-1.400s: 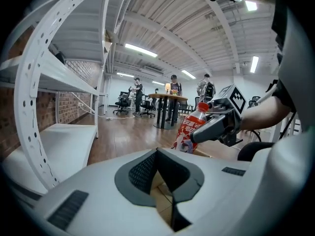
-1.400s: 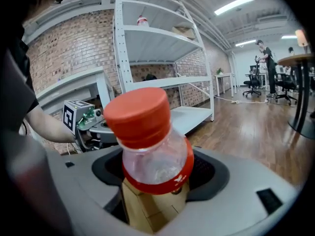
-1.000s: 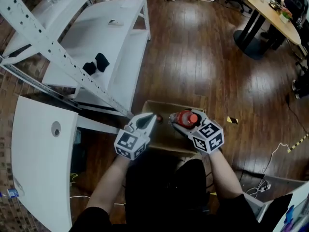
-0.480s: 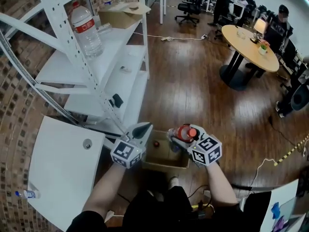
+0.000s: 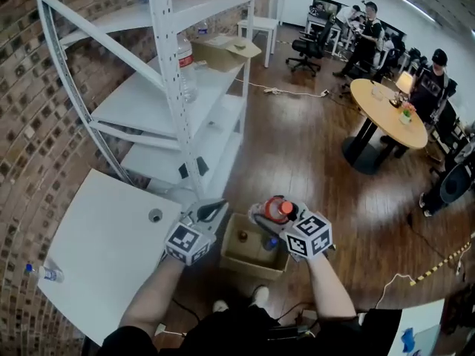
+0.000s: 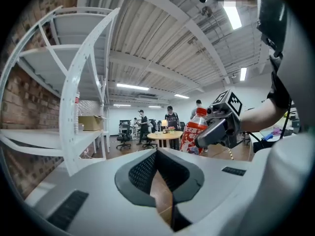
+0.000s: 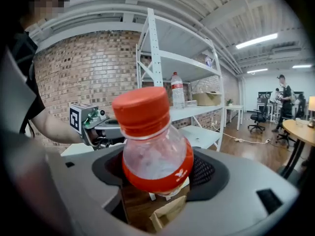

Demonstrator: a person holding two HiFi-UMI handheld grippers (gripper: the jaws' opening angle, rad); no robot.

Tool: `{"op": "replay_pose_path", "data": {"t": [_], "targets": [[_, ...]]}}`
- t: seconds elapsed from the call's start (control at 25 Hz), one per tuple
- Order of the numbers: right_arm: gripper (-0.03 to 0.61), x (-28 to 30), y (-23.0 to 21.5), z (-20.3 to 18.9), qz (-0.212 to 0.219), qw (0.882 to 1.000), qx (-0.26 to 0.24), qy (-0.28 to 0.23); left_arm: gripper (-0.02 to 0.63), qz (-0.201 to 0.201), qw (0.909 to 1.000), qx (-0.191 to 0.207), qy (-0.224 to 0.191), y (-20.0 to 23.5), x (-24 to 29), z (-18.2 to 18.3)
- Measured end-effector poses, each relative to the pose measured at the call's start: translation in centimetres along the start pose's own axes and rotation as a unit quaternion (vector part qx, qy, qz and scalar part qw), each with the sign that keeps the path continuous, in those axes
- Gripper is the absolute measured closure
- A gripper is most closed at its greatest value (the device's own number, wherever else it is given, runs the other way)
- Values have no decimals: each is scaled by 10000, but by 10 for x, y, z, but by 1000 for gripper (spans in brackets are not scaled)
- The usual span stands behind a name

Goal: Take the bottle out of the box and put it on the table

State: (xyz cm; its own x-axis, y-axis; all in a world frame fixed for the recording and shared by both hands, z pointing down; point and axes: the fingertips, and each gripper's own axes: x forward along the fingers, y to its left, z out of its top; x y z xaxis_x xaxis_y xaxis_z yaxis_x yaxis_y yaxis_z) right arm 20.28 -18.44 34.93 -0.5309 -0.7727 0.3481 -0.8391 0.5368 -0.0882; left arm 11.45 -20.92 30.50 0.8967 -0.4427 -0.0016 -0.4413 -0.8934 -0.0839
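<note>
**Head view:** right gripper (image 5: 272,216) clamps red-capped bottle (image 5: 280,209) at lower centre of frame, above open box (image 5: 239,262) on floor. White worktop (image 5: 96,251) at lower left, bottle not yet on it. Left gripper (image 5: 214,211) alongside, between bottle and worktop. Both forearms stretched forward, side by side.

**Left gripper view:** jaws pressed together, nothing between them. Bottle at centre right, in other gripper.

**Right gripper view:** jaws pinch bottle below shoulder, cap fills centre. Risk: smooth plastic sliding through hold on sideways carry, or knock against left gripper. Drop would likely land back in box.
</note>
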Motion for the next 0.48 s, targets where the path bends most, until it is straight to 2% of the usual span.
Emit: {"op": "replay_pose_path", "data": {"t": [0.12, 0.24, 0.48], "targets": [[239, 22, 35, 12, 346, 9993, -161, 8, 611, 388, 9992, 3, -24, 15, -42, 0], [239, 53, 76, 30, 845, 9955, -423, -23, 610, 945, 9955, 95, 25, 38, -91, 3], [240, 106, 166, 56, 1845, 9796, -802, -38, 609, 2124, 9768, 225, 125, 74, -200, 18]]}}
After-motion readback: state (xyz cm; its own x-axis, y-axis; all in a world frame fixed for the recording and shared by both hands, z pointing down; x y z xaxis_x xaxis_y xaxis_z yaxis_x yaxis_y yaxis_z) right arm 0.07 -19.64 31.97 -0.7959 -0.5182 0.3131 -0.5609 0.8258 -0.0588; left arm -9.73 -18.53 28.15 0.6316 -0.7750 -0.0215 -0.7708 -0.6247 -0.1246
